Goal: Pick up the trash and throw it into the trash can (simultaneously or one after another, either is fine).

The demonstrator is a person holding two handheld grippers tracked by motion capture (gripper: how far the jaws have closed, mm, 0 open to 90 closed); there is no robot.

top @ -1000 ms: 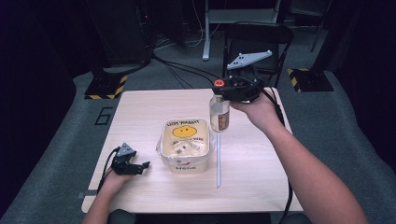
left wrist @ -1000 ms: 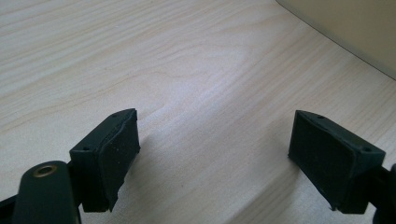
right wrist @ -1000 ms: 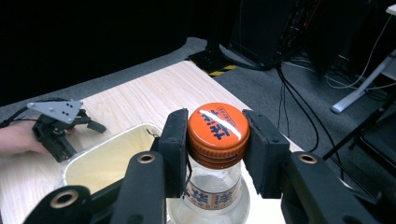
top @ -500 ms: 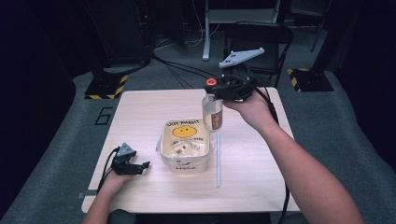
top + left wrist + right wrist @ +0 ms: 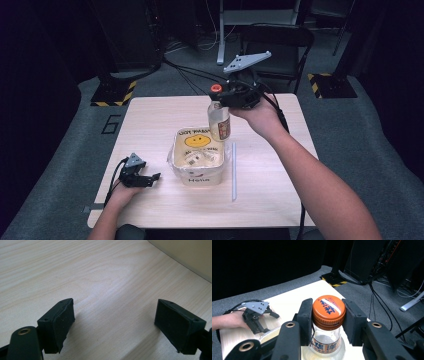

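While the right gripper point(image 5: 226, 98) is hanging above the far middle of the worktop point(image 5: 150, 130), its jaws are pinching a clear bottle point(image 5: 219, 121) just under its orange cap point(image 5: 216, 88), the pads pressing on both sides of the neck. That bottle is hovering in the air, tilted slightly, its lower end over the far right corner of a square white container point(image 5: 197, 160) printed with a yellow smiley face (a white straw point(image 5: 233, 170) is lying on the wood just beside the container's right wall). Near the front left corner, the left gripper point(image 5: 145, 179) is resting with its jaws spread wide and nothing between them. Its own view is showing bare wood grain between the two pads point(image 5: 63, 320) and a pale wall of the container point(image 5: 190, 257) at upper right. From the right gripper view, the cap's white lettering point(image 5: 329, 307) is facing the camera, detail too small to make out from the high view.
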